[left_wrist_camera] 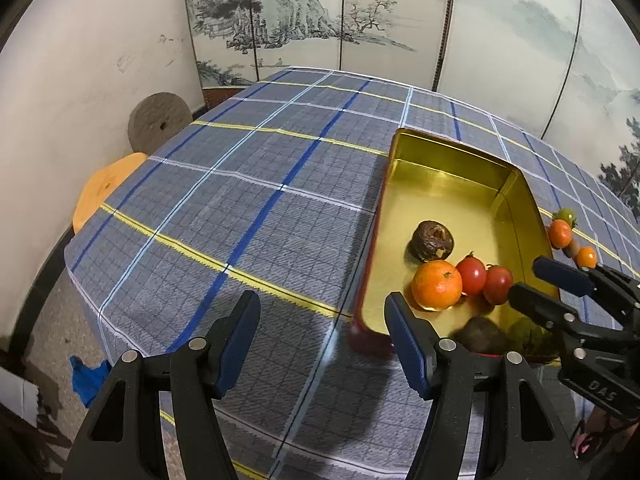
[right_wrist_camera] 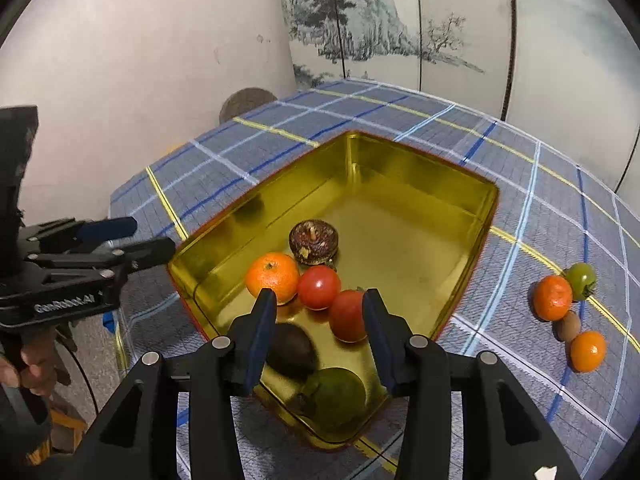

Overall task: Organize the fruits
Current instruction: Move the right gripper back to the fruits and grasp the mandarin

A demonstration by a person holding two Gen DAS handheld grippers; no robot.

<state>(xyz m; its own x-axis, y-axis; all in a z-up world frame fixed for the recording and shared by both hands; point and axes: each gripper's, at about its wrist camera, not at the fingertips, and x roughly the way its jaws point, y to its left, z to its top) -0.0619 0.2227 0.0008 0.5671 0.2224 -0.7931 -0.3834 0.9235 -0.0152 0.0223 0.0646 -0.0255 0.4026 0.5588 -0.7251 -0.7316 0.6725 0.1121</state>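
The left claw (right_wrist_camera: 128, 236) has white letters on its side; they look like "GenRobot.AI", though the print is small. The right claw (left_wrist_camera: 540, 280) shows letters that may say "DAS". There is no other writing.

The gold tin (right_wrist_camera: 400, 216) sits on the surface under a blue checked cloth (left_wrist_camera: 240, 200). Six fruits lie inside it: one orange (right_wrist_camera: 272, 276), two red tomatoes (right_wrist_camera: 319, 286), one brown wrinkly fruit (right_wrist_camera: 314, 242), one dark fruit (right_wrist_camera: 292, 350) and one green fruit (right_wrist_camera: 340, 394).

Four more fruits lie on the cloth just beside the tin: two small oranges (right_wrist_camera: 553, 297), one green tomato (right_wrist_camera: 582, 275) and one little brown one (right_wrist_camera: 567, 325).

The left claw is spread wide over the cloth with nothing in it. The right claw is spread above the tin; a red tomato shows between its fingers, but they are not pinching it.
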